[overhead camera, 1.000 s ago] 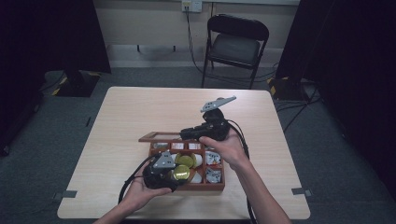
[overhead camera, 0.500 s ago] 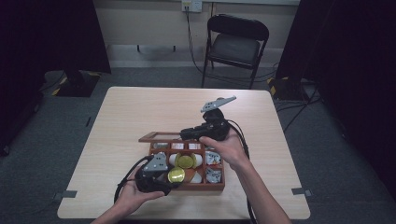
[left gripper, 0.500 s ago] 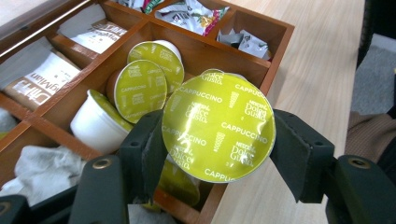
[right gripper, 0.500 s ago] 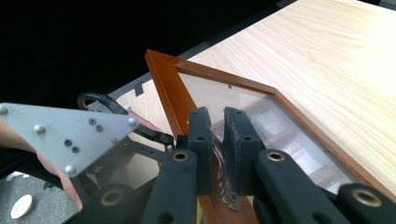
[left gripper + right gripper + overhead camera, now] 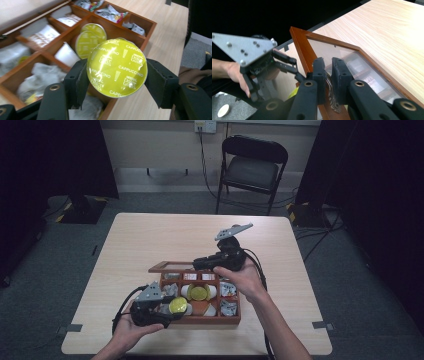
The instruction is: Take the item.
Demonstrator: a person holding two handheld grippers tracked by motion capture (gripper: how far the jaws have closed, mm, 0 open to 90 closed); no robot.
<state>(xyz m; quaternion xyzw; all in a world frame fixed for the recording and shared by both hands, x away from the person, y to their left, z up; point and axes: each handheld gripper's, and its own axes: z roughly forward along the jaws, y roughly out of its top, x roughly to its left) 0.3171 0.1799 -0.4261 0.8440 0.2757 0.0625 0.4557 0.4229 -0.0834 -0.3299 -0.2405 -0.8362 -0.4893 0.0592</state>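
Observation:
A wooden compartment box [image 5: 200, 320] sits near the table's front edge, its glass lid [image 5: 172, 266] raised at the back. My right gripper [image 5: 197, 265] is shut on the lid's small metal handle [image 5: 332, 101] and holds the framed lid [image 5: 299, 42] up. My left gripper [image 5: 175, 311] is at the box's front left corner, shut on a yellow-green Cappuccino capsule [image 5: 117, 67] just above the box [image 5: 147, 25]. Two more capsules [image 5: 90, 37] lie in a middle compartment. The right gripper view also has the left gripper [image 5: 289, 63] beyond the lid.
Sachets and white packets [image 5: 42, 32] fill the other compartments. The pale wooden table [image 5: 150, 235] is bare behind the box. A black folding chair [image 5: 252, 170] stands beyond the far edge. Cables trail from both grippers towards the person.
My left gripper has drawn back to the left and towards the person with the capsule in it. The right gripper still holds the lid up in the same place.

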